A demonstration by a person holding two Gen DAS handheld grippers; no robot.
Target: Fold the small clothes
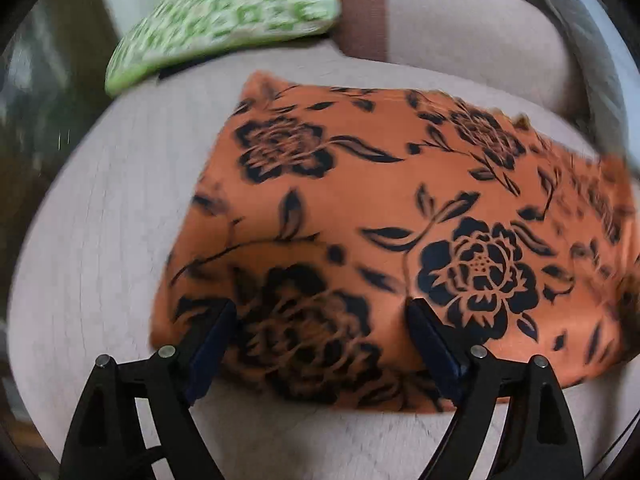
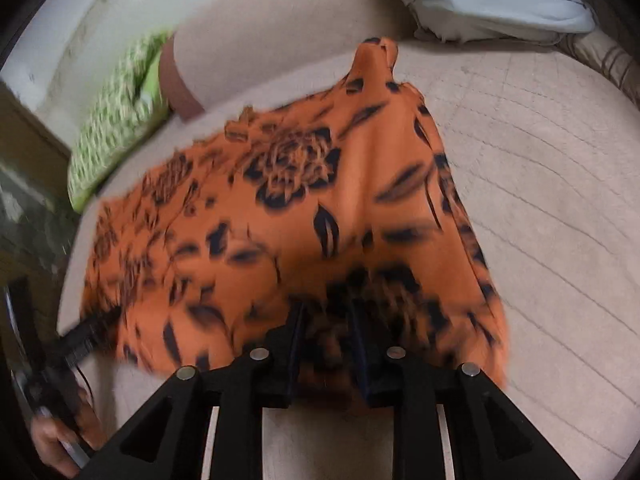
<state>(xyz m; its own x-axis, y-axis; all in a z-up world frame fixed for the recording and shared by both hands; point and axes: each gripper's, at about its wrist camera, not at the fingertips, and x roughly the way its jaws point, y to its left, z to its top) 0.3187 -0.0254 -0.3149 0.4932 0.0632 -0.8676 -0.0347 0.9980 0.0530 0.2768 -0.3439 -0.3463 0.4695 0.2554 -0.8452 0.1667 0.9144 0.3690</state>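
An orange cloth with black flowers (image 1: pixel 360 200) lies spread on a beige padded surface (image 1: pixel 100 240). My left gripper (image 1: pixel 322 312) stands wide open over the cloth's near edge, the fabric lying under and between its fingers without being pinched. In the right wrist view the same cloth (image 2: pixel 280 240) runs away from me, with a narrow tip at its far end. My right gripper (image 2: pixel 328 320) has its jaws a little apart at the near edge, and blurred fabric shows in the gap. The left gripper's black finger (image 2: pixel 88 332) touches the cloth's left edge, with a hand (image 2: pixel 52 440) behind it.
A green and white patterned cushion (image 1: pixel 224 20) leans at the back left, also in the right wrist view (image 2: pixel 116 128). A beige backrest with a brown stripe (image 1: pixel 364 8) rises behind the cloth. A pale grey pillow (image 2: pixel 500 4) lies at the far right. Bare padded surface (image 2: pixel 540 200) lies right of the cloth.
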